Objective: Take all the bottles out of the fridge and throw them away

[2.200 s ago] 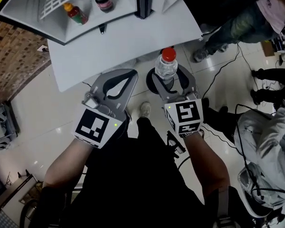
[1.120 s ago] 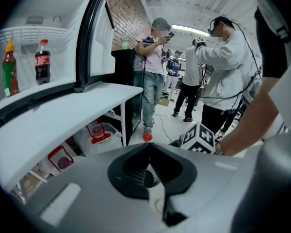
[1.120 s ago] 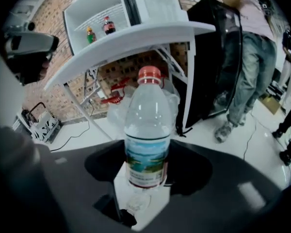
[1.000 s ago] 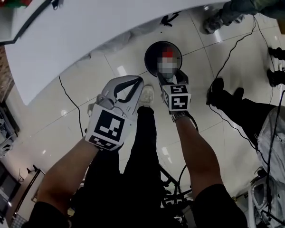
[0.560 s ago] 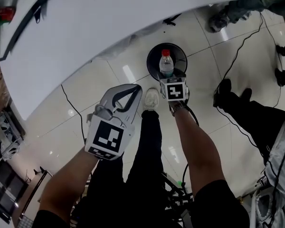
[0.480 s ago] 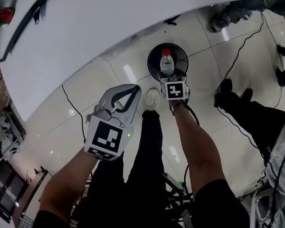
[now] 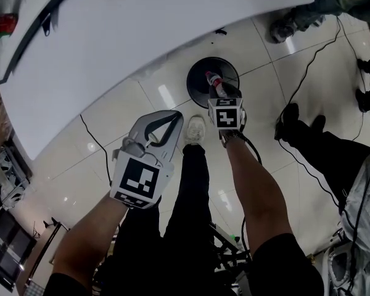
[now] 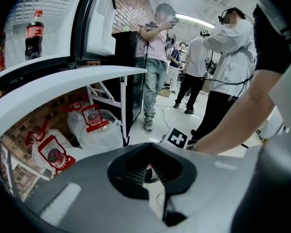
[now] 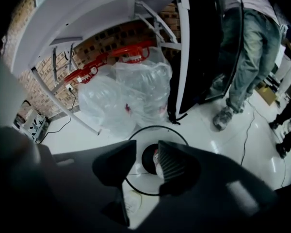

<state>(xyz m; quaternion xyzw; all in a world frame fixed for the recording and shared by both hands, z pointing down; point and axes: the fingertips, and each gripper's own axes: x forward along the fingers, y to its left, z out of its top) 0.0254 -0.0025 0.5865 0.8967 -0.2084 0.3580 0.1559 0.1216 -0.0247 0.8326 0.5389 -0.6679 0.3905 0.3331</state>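
Right hand-held gripper [image 9: 146,147]: part-open, jaws just been closing, nothing gripped between. Poised directly above round black bin [image 7: 199,71]. Clear plastic bottle with red cap [image 7: 214,85]: tilted in bin mouth, just past jaw tips, apparently free of them. Left hand-held gripper [image 7: 176,116]: pinched together, empty, beside right one, off to bin's side. Dark cola bottle [image 8: 33,28]: upright on white fridge shelf [image 8: 48,6].

a clear water bottle [image 7: 215,85] with a red cap lies tilted inside the round black bin [image 7: 197,71] on the floor, its cap end uppermost. in the open fridge [image 8: 58,8] a dark cola bottle [image 8: 33,28] stands upright on the white wire shelf.
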